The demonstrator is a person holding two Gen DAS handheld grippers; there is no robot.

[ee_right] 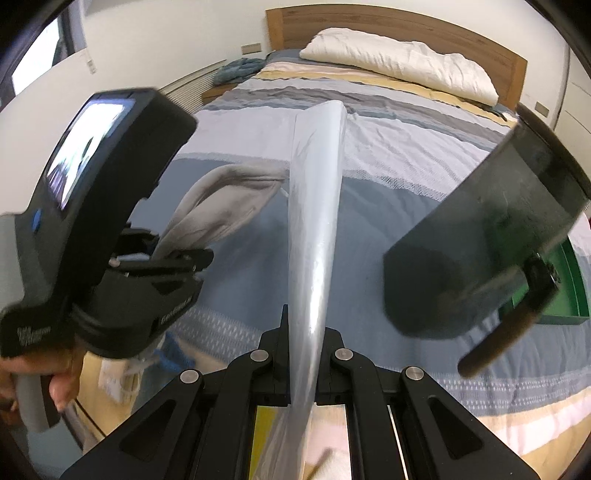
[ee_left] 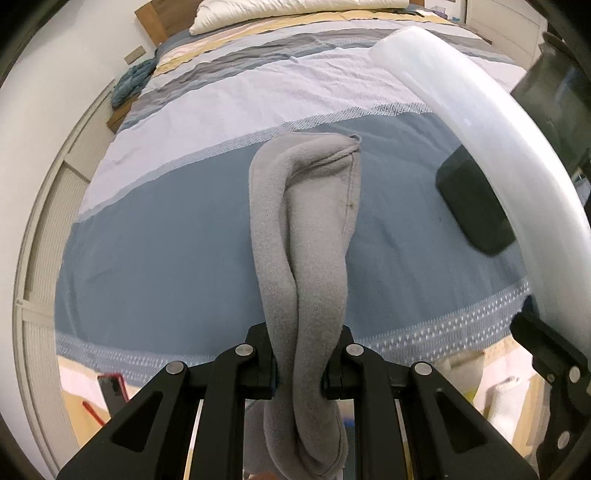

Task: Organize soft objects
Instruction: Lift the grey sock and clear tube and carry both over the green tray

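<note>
Left wrist view: our left gripper (ee_left: 298,373) sits at the bottom centre of the frame, its jaws pressed onto a folded grey fleece cloth (ee_left: 306,236). The cloth rises from between the fingers toward the middle of the picture, doubled over itself, with its stitched end at the top; a further bunch of it hangs below the jaws at the bottom edge. Behind it spreads the bed (ee_left: 229,122), covered by a striped bedspread in blue, white, grey and yellow, with a white pillow (ee_left: 295,11) at the top of the frame. A translucent plastic bag (ee_left: 491,122) arcs down the right side of this view, and a dark blurred object (ee_left: 472,199) shows partly behind it.

In the right wrist view we see our right gripper (ee_right: 302,369) at the bottom centre, pinching that same plastic bag (ee_right: 317,206), which stands as a tall pale strip running up the middle of the picture. At the left of this frame the left gripper (ee_right: 173,258) appears from outside with the grey cloth (ee_right: 225,192) held in it, and our hand (ee_right: 55,376) is wrapped around its handle in the lower left. A dark blurred object (ee_right: 480,240) fills the right side, with a green box (ee_right: 569,288) behind it on the bed (ee_right: 406,147).
</note>
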